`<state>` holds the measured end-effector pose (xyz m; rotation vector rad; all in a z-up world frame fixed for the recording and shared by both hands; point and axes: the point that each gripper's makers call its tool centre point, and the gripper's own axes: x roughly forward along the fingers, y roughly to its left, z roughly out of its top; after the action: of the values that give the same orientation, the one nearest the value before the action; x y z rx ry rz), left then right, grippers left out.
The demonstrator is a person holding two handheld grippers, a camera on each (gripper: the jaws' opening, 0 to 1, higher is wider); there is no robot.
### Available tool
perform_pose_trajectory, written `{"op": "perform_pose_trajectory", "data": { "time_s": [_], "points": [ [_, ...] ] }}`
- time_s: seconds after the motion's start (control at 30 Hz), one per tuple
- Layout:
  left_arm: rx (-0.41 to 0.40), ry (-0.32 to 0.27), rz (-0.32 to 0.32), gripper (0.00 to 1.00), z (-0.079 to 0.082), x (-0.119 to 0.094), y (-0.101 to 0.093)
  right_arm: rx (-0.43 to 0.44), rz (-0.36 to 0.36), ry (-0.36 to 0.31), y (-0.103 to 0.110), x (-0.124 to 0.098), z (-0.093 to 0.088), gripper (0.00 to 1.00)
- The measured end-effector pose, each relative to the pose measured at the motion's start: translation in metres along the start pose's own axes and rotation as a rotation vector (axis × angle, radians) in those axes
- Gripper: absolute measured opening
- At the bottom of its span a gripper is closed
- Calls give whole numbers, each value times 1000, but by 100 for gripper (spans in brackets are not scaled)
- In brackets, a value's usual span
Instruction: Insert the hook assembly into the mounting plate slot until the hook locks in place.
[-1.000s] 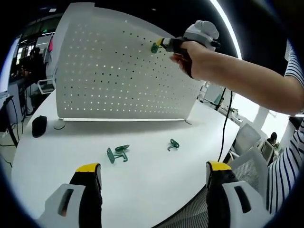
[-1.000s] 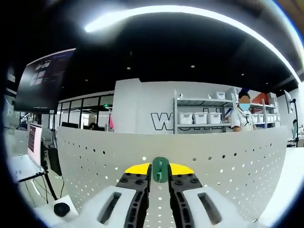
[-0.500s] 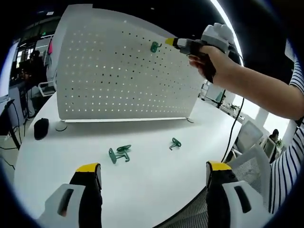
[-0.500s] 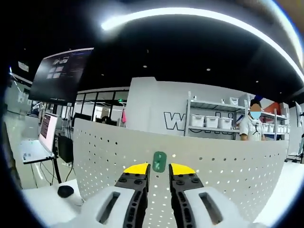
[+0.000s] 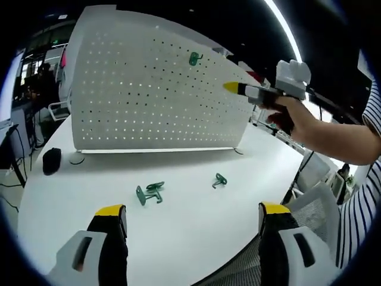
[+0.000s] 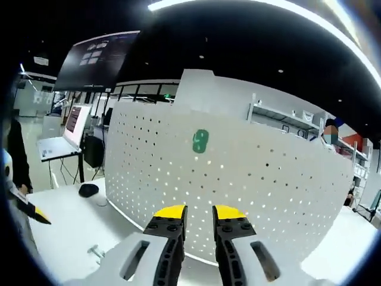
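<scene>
The white perforated mounting plate (image 5: 155, 95) stands upright on the round white table (image 5: 178, 238). One green hook (image 5: 194, 58) hangs near the plate's top, and it is the green hook (image 6: 200, 142) ahead of my right gripper. My right gripper (image 6: 200, 213) is back from the plate, its jaws a narrow gap apart with nothing between them; in the left gripper view the right gripper (image 5: 235, 89) is held by a hand to the right of the plate. My left gripper (image 5: 190, 214) is wide open low over the table. Two loose green hooks (image 5: 149, 192) and a third hook (image 5: 218, 180) lie on the table.
A black mouse (image 5: 49, 158) lies at the plate's left end, the same mouse (image 6: 88, 189) as in the right gripper view. A laptop (image 6: 62, 140) stands beyond the table at the left. Office chairs (image 5: 309, 179) stand off the table's right edge.
My right gripper has let go of the green hook, which stays on the plate, and has drawn back and down from it. My left gripper has stayed where it was.
</scene>
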<state>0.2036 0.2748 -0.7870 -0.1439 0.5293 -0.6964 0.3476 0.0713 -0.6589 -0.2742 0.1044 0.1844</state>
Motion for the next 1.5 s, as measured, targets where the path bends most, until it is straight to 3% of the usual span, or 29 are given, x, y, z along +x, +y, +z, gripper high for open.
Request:
{"op": "perform_pose_trajectory", "data": {
  "time_s": [0.13, 0.3, 0.5, 0.8, 0.93, 1.2, 1.27, 1.5],
  "points": [
    [-7, 2, -1, 94, -1, 0, 1, -9, 6, 89, -4, -18, -38, 15],
    [-8, 1, 3, 93, 0, 0, 3, -33, 60, 194, 7, -38, -84, 16],
    [0, 14, 0, 93, -2, 1, 2, -14, 93, 278, 20, -59, -125, 16],
    [21, 30, -6, 94, -1, 3, -3, 47, 124, 364, 41, -67, -163, 16],
    [19, 31, -12, 94, 1, 7, -6, 127, 103, 417, 44, -68, -184, 16],
    [11, 42, -27, 93, -3, 13, -10, 187, 104, 498, 52, -65, -219, 16],
    [6, 54, -23, 92, -7, 13, -8, 229, 94, 512, 55, -63, -224, 15],
    [4, 64, -18, 91, -9, 12, -7, 214, 108, 527, 66, -55, -236, 13]
  ]
}}
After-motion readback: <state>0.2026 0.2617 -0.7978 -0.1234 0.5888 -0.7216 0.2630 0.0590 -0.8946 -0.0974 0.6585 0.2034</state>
